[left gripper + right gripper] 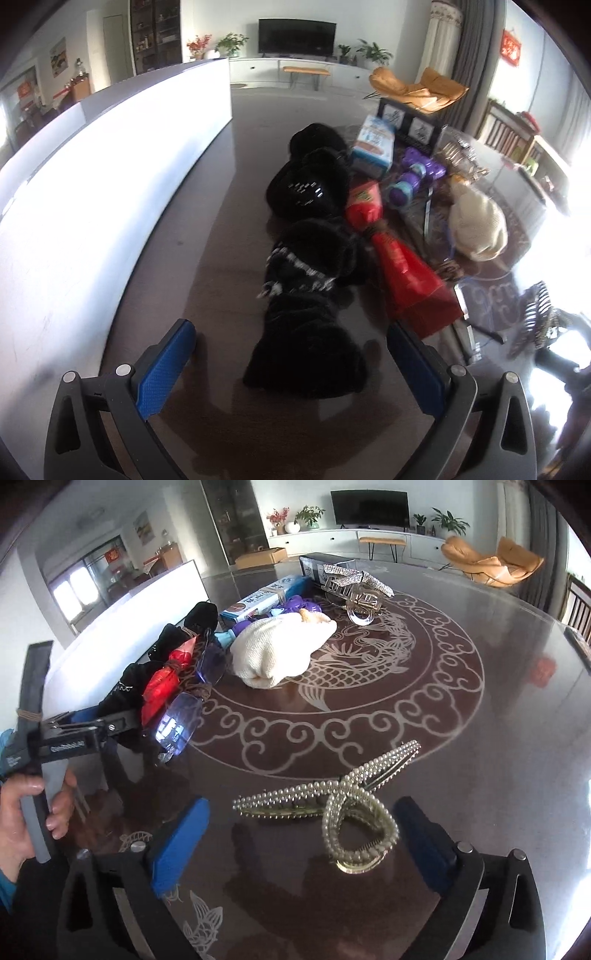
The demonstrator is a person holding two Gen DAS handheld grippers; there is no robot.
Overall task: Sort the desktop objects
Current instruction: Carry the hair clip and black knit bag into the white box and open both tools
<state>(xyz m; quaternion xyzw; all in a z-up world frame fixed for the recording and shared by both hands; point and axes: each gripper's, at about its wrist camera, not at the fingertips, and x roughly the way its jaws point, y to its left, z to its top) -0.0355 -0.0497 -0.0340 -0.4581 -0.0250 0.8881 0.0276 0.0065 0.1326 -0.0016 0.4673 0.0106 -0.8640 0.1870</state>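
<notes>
Right wrist: pearl hair clip (325,805) lengthwise left-right.

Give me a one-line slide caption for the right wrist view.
Open right tool straddling a pearl hair clip on the patterned table.

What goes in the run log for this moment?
left gripper: open over black cloth | right gripper: open, pearl clip between fingers, not gripped | table: unsorted pile
</notes>
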